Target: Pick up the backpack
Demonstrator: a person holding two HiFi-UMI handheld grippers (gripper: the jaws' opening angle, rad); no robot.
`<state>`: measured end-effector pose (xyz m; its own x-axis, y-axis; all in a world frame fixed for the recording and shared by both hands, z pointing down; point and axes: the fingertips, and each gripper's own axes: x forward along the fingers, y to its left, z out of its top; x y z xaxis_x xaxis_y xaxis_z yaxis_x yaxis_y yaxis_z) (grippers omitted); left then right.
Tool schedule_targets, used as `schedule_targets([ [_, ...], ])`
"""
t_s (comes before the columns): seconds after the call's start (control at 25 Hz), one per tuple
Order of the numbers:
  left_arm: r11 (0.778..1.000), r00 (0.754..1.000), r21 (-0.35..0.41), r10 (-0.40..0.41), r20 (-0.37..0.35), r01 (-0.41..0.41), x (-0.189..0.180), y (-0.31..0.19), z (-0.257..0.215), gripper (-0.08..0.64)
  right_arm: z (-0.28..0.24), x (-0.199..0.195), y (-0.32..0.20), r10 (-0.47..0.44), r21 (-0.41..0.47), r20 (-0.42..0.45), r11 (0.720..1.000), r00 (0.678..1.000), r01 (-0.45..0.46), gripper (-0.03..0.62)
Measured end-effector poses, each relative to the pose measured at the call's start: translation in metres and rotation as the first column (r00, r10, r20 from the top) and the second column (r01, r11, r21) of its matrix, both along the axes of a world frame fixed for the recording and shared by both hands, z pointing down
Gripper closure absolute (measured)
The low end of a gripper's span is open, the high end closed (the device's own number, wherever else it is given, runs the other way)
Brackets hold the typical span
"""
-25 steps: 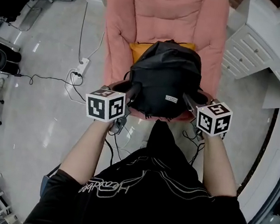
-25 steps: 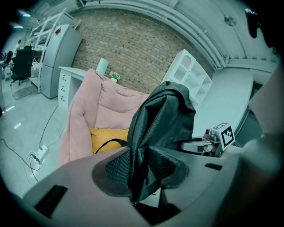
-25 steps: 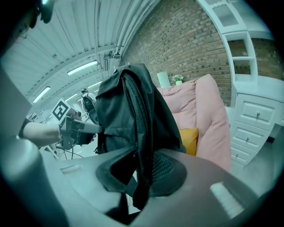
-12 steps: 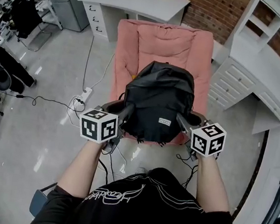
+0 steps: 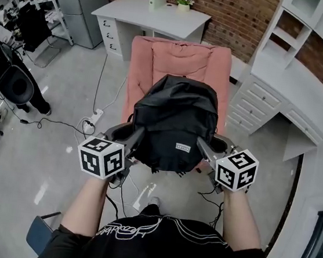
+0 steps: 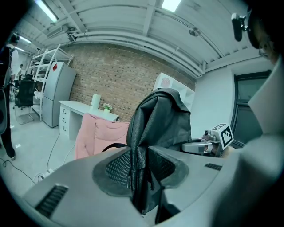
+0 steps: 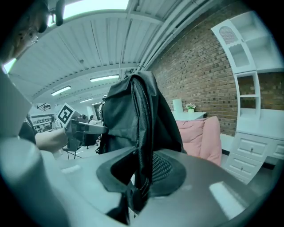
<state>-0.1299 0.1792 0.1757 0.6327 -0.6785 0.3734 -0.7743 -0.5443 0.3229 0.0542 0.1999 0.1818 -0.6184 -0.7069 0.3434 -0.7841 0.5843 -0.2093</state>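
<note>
The black backpack (image 5: 175,121) hangs in the air in front of the pink armchair (image 5: 180,60), held from both sides. My left gripper (image 5: 137,135) is shut on the bag's left edge. In the left gripper view a fold of black fabric (image 6: 143,170) is pinched between the mesh pads. My right gripper (image 5: 201,145) is shut on the bag's right edge, and in the right gripper view the zipper seam (image 7: 143,168) runs between the jaws. The backpack (image 7: 133,111) rises upright above both grips, clear of the seat.
A white desk (image 5: 152,12) stands behind the armchair against the brick wall. A white cabinet with drawers and shelves (image 5: 295,83) is at the right. A power strip and cables (image 5: 93,117) lie on the floor at the left, near black office chairs (image 5: 9,80).
Both grippers have risen together with the backpack, lifting it off the armchair seat. The head view has tilted up, so the desk and brick wall now show.
</note>
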Motion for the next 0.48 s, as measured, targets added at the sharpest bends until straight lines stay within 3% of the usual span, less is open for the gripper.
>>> schedule_targets([
  [0.48,0.999,0.999,0.018,-0.036,-0.020,0.037,0.029,0.097,-0.015,0.445,-0.015,0.030,0.092,-0.041,0.025,-0.002,0.999,0.999,0.041,0.531],
])
